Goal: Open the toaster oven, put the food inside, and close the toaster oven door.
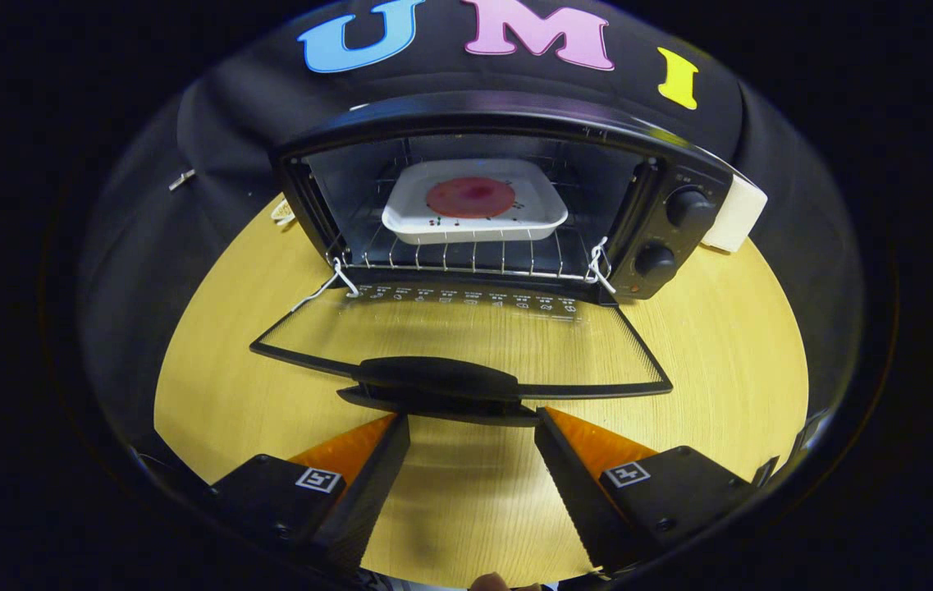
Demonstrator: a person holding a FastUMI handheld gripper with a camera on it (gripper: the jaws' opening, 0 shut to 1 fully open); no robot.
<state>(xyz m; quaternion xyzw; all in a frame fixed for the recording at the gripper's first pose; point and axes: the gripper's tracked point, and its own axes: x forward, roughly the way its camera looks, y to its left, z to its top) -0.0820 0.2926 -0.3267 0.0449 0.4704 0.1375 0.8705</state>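
Spread tool (473, 427) just behind door handle (437, 379)

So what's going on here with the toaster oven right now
A person is working a handheld gripper at a toaster oven on a wooden table. The oven door is folded down flat and open. A white tray of food already sits on the wire rack inside. The gripper's fingers are spread apart and hold nothing, with their tips just short of the door handle. Closing the door is what's left.
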